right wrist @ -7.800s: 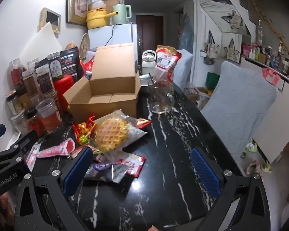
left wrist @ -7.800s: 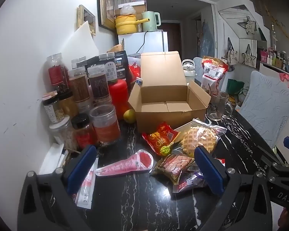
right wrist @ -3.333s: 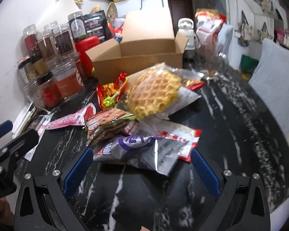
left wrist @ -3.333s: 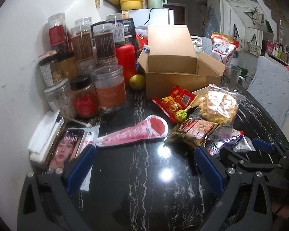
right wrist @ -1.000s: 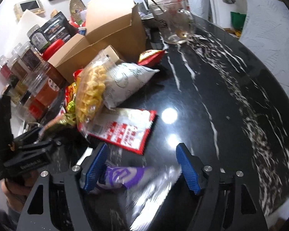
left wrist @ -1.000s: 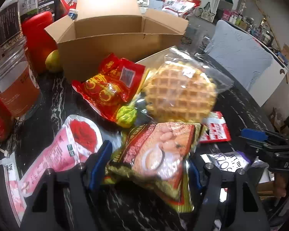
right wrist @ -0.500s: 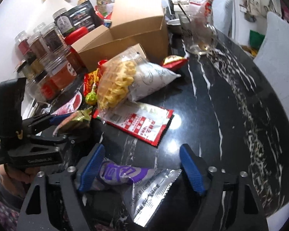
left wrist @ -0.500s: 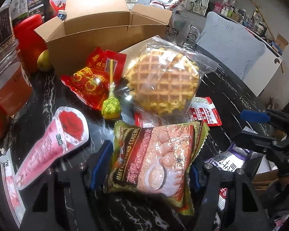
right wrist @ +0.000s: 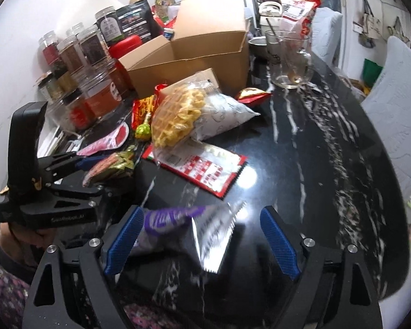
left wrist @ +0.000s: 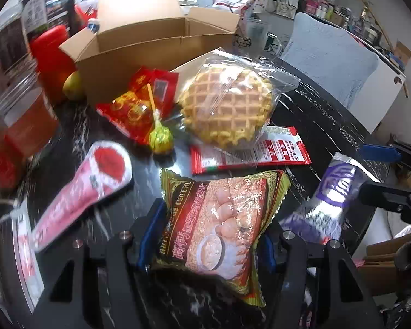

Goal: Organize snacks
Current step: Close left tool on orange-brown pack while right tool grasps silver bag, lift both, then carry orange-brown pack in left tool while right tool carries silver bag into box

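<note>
Black marble table (right wrist: 301,142): left claw (left wrist: 205,235) closing on "CEREAL" packet (left wrist: 219,219); right claw (right wrist: 201,242) opening around silver-purple pouch (right wrist: 178,227).

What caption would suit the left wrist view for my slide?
Left gripper closing its fingers on a cereal packet, with a bagged waffle and open cardboard box beyond on the black table.

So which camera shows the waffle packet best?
The left wrist view: the bagged waffle faces the camera, its whole grid clear. The right wrist view shows it edge-on, leaning against a white packet.
</note>
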A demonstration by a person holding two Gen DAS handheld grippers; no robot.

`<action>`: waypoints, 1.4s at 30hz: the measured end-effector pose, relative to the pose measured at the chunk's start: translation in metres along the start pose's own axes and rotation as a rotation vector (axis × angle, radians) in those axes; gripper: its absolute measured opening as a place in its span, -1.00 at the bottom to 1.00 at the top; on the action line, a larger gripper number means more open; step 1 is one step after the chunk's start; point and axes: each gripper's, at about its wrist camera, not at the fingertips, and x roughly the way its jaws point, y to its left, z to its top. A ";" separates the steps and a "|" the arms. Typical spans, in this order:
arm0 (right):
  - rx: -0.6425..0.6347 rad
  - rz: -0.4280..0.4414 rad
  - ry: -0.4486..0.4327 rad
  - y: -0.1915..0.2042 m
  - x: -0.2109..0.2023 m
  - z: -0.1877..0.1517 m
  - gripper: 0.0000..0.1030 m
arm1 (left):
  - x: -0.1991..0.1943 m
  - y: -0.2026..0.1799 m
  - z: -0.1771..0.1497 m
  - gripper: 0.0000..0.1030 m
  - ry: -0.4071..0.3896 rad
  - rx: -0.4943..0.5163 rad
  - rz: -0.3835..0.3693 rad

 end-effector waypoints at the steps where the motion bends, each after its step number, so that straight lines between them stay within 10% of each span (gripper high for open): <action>1: 0.008 -0.006 -0.001 0.000 -0.003 -0.001 0.71 | -0.001 0.002 -0.001 0.17 0.001 -0.007 0.001; 20: 0.198 0.157 0.050 0.014 0.036 -0.018 0.65 | -0.005 0.005 -0.013 0.17 -0.012 -0.046 0.021; 27: 0.226 0.135 0.012 0.014 0.048 -0.012 -0.15 | 0.000 0.010 -0.010 0.17 -0.022 -0.052 0.026; 42: 0.196 0.170 -0.034 0.011 0.033 0.004 -0.27 | 0.000 0.020 0.009 -0.10 -0.065 -0.078 0.003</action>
